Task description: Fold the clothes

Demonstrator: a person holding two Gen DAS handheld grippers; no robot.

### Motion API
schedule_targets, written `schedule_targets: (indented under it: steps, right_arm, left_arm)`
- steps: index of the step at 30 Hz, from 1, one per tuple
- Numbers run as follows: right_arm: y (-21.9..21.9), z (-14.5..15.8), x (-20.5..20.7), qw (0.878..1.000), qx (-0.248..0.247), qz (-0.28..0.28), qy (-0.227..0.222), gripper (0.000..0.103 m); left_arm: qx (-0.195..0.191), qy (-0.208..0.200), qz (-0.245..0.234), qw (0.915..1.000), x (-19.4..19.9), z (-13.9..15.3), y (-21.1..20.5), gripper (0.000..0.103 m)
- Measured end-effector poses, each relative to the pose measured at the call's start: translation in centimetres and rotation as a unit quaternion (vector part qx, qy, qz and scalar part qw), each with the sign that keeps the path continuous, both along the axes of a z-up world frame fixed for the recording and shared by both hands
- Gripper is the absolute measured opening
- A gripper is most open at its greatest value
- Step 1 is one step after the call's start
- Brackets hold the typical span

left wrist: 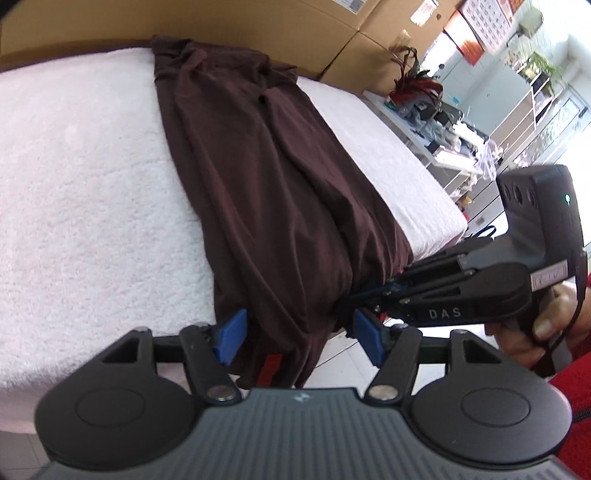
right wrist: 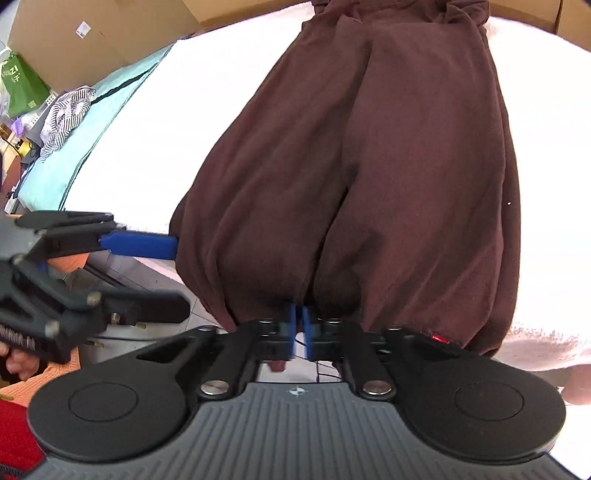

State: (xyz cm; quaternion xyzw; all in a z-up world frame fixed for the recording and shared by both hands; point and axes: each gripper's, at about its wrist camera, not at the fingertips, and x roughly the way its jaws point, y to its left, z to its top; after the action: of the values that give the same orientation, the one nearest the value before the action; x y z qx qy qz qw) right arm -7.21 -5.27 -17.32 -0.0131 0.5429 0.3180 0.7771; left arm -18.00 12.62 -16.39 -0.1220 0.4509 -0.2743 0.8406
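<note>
The brown garment (left wrist: 266, 192) lies lengthwise on the white-covered desk (left wrist: 92, 184), hem overhanging; your right tongs (right wrist: 299, 328) pinch it shut mid-hem while your left tongs (left wrist: 295, 336) gape around it, so pulling now could skew it.

The right gripper (right wrist: 300, 325) pinches the brown garment's (right wrist: 406, 166) hem (blue pads together).

Cardboard boxes (left wrist: 258, 22) stacked behind bench. White fleecy cover (left wrist: 85, 177) lay over bench top. Striped cloth (right wrist: 66, 114) sat on teal sheet (right wrist: 92, 140), green bag (right wrist: 20, 85) beside it. Cluttered white shelf (left wrist: 436, 136) stood beyond.
</note>
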Motion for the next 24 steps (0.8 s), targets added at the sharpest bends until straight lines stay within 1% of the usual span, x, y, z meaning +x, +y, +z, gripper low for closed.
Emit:
schedule_targets:
  steps: [1,2,3,4,5,6,8,11,12,13,15,18,19,20,21,22,23,24]
  right_arm:
    - [-0.2,0.2,-0.1,1.0,0.004,0.0,-0.001,0.003]
    - [-0.2,0.4,-0.4,1.0,0.004,0.005,-0.004,0.003]
    - [-0.2,0.7,-0.6,1.0,0.001,0.013,-0.01,0.003]
    - [-0.1,0.8,-0.9,1.0,-0.007,0.024,-0.018,0.003]
    - [0.0,0.9,-1.0,0.999,-0.016,0.035,-0.025,0.003]
    - [0.0,0.9,-1.2,0.999,-0.021,0.04,-0.026,0.001]
    - [-0.1,0.6,-1.3,0.999,-0.022,0.039,-0.018,0.001]
    - [-0.7,0.7,-1.5,0.999,-0.013,0.03,-0.014,0.003]
    - [-1.1,0.8,-1.6,1.0,-0.006,0.023,-0.016,0.005]
    - [-1.5,1.1,-1.7,1.0,0.002,0.015,-0.018,0.009]
    - [-2.3,1.7,-1.5,1.0,0.019,-0.001,-0.023,0.011]
    - [-2.1,2.4,-1.0,0.998,0.048,-0.002,-0.032,0.011]
    - [-1.8,2.5,-0.8,0.998,0.05,0.002,-0.037,0.011]
    - [-1.3,2.6,-0.6,0.998,0.043,0.009,-0.043,0.011]
    - [-1.0,2.6,-0.4,0.998,0.034,0.013,-0.049,0.011]
    - [-0.9,2.5,-0.3,0.998,0.021,0.013,-0.055,0.011]
    - [-0.8,2.5,-0.2,0.998,0.014,0.01,-0.055,0.012]
    - [-0.6,2.3,0.0,0.999,0.015,0.004,-0.048,0.016]
  left_arm:
    - [-0.005,0.001,0.001,1.0,0.1,0.0,0.0,0.059]
    - [-0.008,0.003,0.003,1.0,0.2,0.0,0.1,0.058]
    - [-0.009,0.005,0.009,0.9999,0.2,-0.1,0.2,0.05]
    - [-0.007,0.006,0.02,0.9998,0.2,-0.1,0.5,0.026]
    - [-0.001,0.007,0.032,0.9995,0.2,-0.2,1.0,0.009]
    - [0.008,0.008,0.045,0.9989,0.3,-0.3,1.5,0.0]
    - [0.011,0.012,0.056,0.9983,0.2,-0.4,2.4,0.0]
    - [0.042,0.002,0.049,0.9979,-0.5,-0.1,2.6,0.0]
    - [0.04,0.001,0.048,0.998,-0.6,0.0,2.6,0.0]
    - [0.031,0.001,0.049,0.9983,-0.7,0.2,2.7,0.0]
    - [0.012,0.002,0.051,0.9986,-0.9,0.5,2.8,0.0]
    - [-0.014,0.002,0.051,0.9986,-1.0,0.9,2.8,0.0]
    - [-0.012,0.002,0.048,0.9988,-0.8,0.8,2.2,0.007]
    - [-0.002,0.001,0.043,0.9991,-0.5,0.6,1.6,0.017]
    - [0.01,0.002,0.038,0.9992,-0.3,0.2,1.0,0.034]
    - [0.01,-0.004,0.032,0.9994,-0.2,0.2,0.6,0.049]
    - [0.006,-0.01,0.028,0.9995,-0.2,0.3,0.3,0.056]
    - [0.005,-0.014,0.025,0.9996,-0.2,0.3,0.1,0.057]
